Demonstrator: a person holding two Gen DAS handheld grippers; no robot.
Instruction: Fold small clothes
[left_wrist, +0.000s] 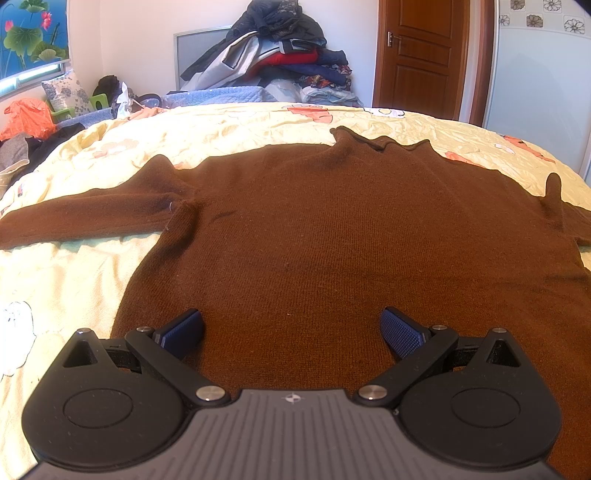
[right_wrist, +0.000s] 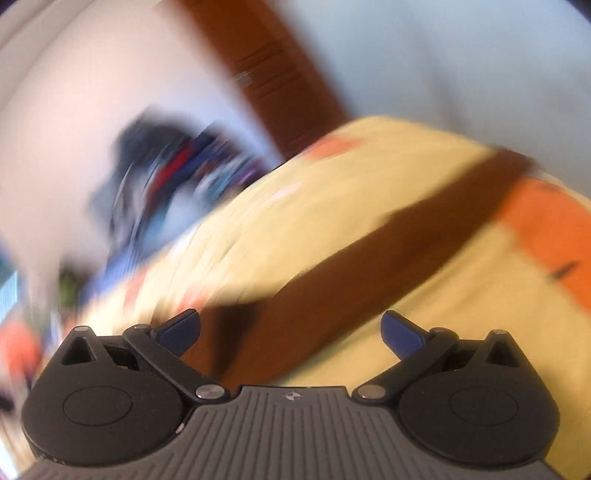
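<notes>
Bedroom setting: a bed (left_wrist: 229, 122) under a pale yellow floral quilt serves as the work surface, with a heap of assorted clothing (left_wrist: 273, 51) stacked at its far side and a brown wooden door (left_wrist: 421, 55) beyond.

Subject of the task: a brown knitted sweater (left_wrist: 314, 229) lies spread flat on the quilt, neck away from the left wrist camera, hem nearest it. One sleeve (left_wrist: 85, 218) extends sideways to the left of that view; the opposite sleeve (right_wrist: 388, 243) appears in the right wrist view as a long brown band running diagonally across the quilt. The knit looks thick and soft, with a small pucker at the left armpit and a raised fold near the right shoulder. No fold appears to have been made.

Left gripper (left_wrist: 291, 330): fingers spread wide, holding nothing, positioned over the hem region.

Right gripper (right_wrist: 291, 328): fingers likewise spread wide and empty, near the base of the sleeve. This view is heavily motion-blurred, so contact with the fabric cannot be confirmed.

Assessment: the step in hand is probably folding the sleeves across the body. Recommended practice: pinch near the cuff, taking both layers, lift only enough to clear the knit, lay the sleeve straight across the chest, and smooth the shoulder fold first so it is not trapped.
</notes>
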